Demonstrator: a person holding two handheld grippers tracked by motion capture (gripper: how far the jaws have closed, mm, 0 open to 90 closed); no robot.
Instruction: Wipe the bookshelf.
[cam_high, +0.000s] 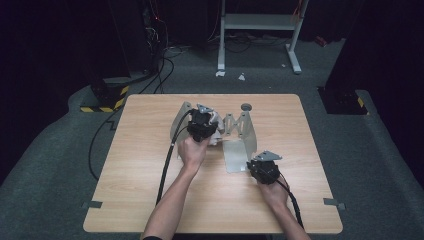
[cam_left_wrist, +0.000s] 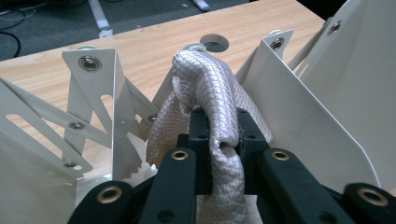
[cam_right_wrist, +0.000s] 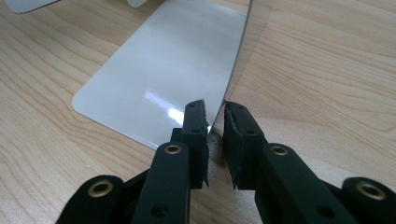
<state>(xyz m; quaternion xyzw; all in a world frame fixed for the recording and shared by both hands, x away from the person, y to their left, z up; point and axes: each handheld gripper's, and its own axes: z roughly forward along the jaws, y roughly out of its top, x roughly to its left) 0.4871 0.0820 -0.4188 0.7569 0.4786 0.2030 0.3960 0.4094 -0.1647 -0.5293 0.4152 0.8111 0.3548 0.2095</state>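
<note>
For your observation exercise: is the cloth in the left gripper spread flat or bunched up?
Bunched up. The cloth is gathered into a thick folded rope, pinched between the left gripper jaws, rising among the rack plates.

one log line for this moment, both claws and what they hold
left claw: shut on silver cloth inside folding rack | right claw: gripping rack's upright panel edge | table: wooden

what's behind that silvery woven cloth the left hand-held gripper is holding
Behind the woven cloth are the white metal rack's hinged arms, then bare wooden table with a round grommet hole. The cloth covers the rack's middle, so that part is hidden.
</note>
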